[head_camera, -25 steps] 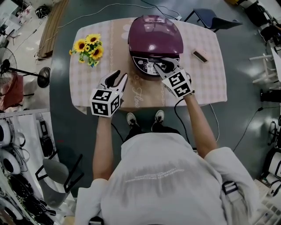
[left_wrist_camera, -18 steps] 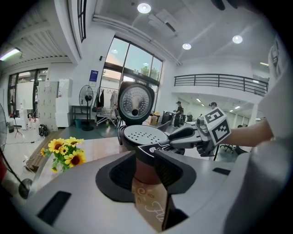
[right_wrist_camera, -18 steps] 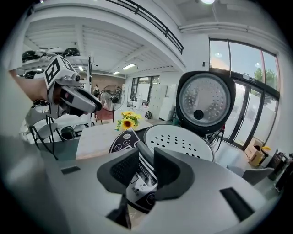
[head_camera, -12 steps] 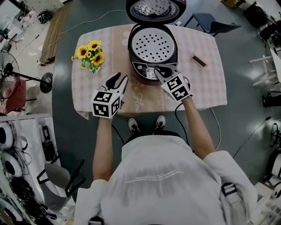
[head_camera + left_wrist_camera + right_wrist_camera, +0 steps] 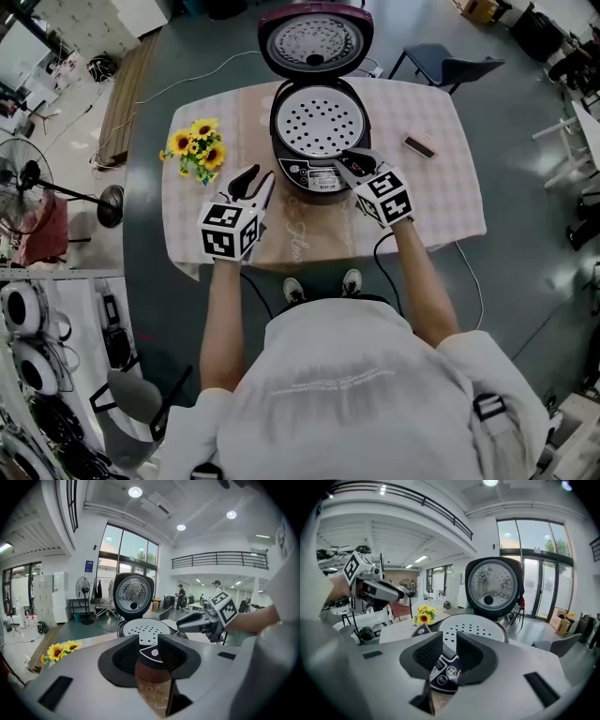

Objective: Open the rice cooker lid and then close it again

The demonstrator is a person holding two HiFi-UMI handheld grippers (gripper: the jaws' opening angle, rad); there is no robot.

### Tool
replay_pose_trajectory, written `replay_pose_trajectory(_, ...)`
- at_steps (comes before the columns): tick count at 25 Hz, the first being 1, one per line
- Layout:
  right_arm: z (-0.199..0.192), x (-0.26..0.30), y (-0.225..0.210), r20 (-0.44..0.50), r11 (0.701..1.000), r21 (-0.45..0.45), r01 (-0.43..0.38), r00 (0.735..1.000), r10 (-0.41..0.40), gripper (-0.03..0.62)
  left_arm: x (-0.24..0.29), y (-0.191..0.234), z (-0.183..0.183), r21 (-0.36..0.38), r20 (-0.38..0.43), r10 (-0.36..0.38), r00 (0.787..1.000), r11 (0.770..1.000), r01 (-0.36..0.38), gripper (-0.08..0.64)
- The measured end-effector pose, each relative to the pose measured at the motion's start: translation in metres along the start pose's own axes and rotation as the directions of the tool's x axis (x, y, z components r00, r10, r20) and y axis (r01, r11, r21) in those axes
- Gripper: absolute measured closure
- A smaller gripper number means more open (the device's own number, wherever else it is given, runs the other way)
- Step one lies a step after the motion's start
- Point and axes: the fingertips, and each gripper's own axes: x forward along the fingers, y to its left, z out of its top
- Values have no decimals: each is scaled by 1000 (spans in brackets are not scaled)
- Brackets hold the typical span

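Note:
The purple rice cooker (image 5: 317, 141) stands at the middle of the checked table (image 5: 441, 202). Its lid (image 5: 314, 42) is swung up at the back, baring the perforated inner tray (image 5: 319, 120). My right gripper (image 5: 345, 161) hovers just over the front control panel (image 5: 314, 178); its jaws have just been opening and nothing is between them. My left gripper (image 5: 253, 180) hangs open and empty, left of the cooker's front. The left gripper view shows the raised lid (image 5: 133, 595) past the left gripper (image 5: 148, 641). The right gripper view shows the panel buttons through the gap of the right gripper (image 5: 449, 641).
A bunch of sunflowers (image 5: 197, 148) lies on the table's left part. A small dark block (image 5: 419, 146) sits at the right. A chair (image 5: 445, 56) stands behind the table, a fan stand (image 5: 98, 202) on the floor at left. Cables trail behind.
The lid, shut one second ago, has sprung up and stands open. My right gripper has drawn slightly back from the front latch. The left gripper has risen a little.

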Motion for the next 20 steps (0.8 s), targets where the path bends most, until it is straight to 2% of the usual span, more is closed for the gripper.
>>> replay_pose_trajectory(5,47,-35,-37,127,995,48,85,988,-90,486,1,7,27,49,41,20,999,999,-22,423)
replay_pose_trajectory(10,83,-85,-71,221,980,33,195,955,-197,492,-3,9,63,94,101,26,995,995,-36,423)
replay_pose_trajectory(16,97,-137,-108,258,950,14,313,916,-306,492,-8,8,104,137,182,32,983,989,-57,423)
replay_pose_trajectory(20,103,-167,-118,281,932,37,361,891,-356,492,-13,5,123,134,230,43,972,988,-76,423)
